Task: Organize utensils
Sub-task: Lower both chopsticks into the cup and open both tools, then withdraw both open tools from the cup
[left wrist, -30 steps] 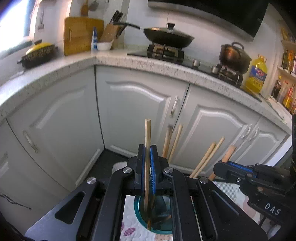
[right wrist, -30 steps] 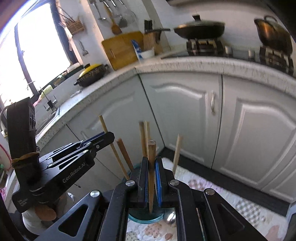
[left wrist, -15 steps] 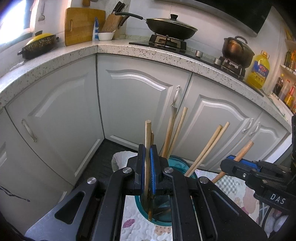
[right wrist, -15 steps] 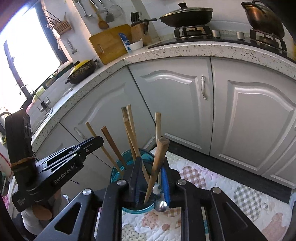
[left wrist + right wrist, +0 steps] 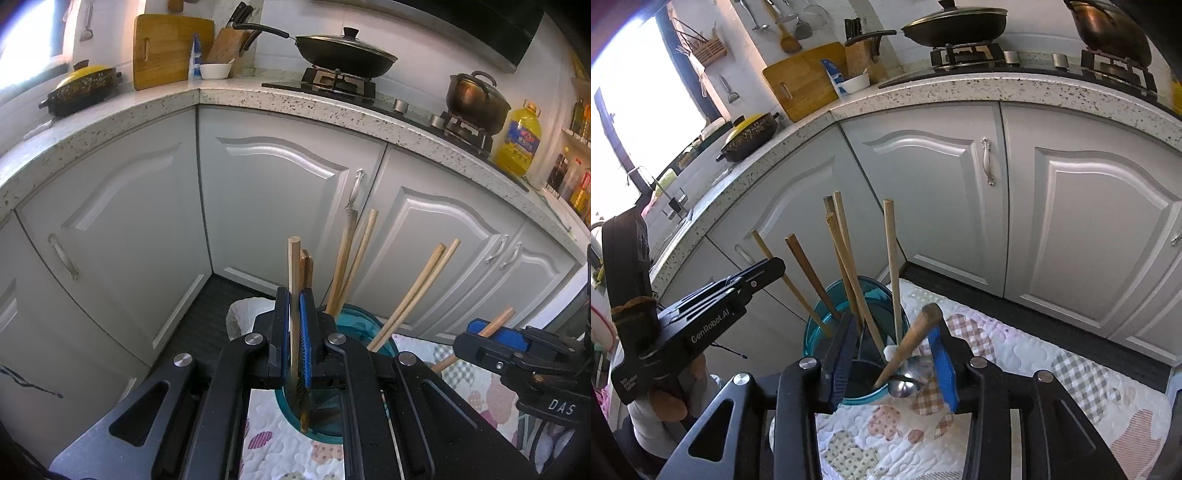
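Chopsticks' lower ends hide inside teal cup behind claws.

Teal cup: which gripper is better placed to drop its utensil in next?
Left. The left gripper is shut on a chopstick above the teal cup; the right gripper is opening, its spoon already inside.

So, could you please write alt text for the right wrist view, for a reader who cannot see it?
The right gripper, jaws opening, frames a wooden-handled spoon leaning loose against its blue right-hand pad, bowl at the rim of a teal cup of upright chopsticks. The cup stands on a quilted cloth before grey kitchen cabinets; the left gripper reaches in from the left.
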Tool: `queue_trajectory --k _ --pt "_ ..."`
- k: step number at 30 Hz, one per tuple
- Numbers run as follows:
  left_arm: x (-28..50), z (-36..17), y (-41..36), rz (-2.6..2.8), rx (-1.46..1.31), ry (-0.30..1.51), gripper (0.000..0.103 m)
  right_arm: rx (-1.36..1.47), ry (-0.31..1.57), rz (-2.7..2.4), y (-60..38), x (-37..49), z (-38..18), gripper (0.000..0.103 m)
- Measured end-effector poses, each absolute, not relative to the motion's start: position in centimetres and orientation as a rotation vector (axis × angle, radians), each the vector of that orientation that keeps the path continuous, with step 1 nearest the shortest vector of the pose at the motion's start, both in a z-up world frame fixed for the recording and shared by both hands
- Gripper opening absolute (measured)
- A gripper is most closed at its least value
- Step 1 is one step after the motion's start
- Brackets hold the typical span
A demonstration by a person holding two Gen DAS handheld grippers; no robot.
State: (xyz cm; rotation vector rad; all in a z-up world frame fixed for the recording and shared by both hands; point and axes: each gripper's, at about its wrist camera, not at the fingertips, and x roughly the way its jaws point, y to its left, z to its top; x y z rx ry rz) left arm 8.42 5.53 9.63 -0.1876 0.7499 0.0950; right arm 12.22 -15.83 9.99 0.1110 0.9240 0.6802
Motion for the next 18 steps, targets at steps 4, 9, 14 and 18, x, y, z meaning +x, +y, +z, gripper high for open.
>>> queue_trajectory --k 4,9,14,18 --pt "8.2 9.8 5.9 0.088 -0.201 0.759 0.013 0.108 0.931 0.68 -16.3 11.7 10.1 0.039" --pt "7.4 10.3 6.3 0.079 -0.22 0.756 0.022 0.113 0.926 0.675 -17.2 10.9 10.2 0.04" --pt "6.2 11.2 6.1 0.066 -0.211 0.749 0.026 0.108 0.928 0.67 -17.6 10.1 10.2 0.04" --pt "5.0 11.7 5.6 0.082 -0.171 0.745 0.026 0.09 0.914 0.668 -17.6 8.8 10.4 0.04"
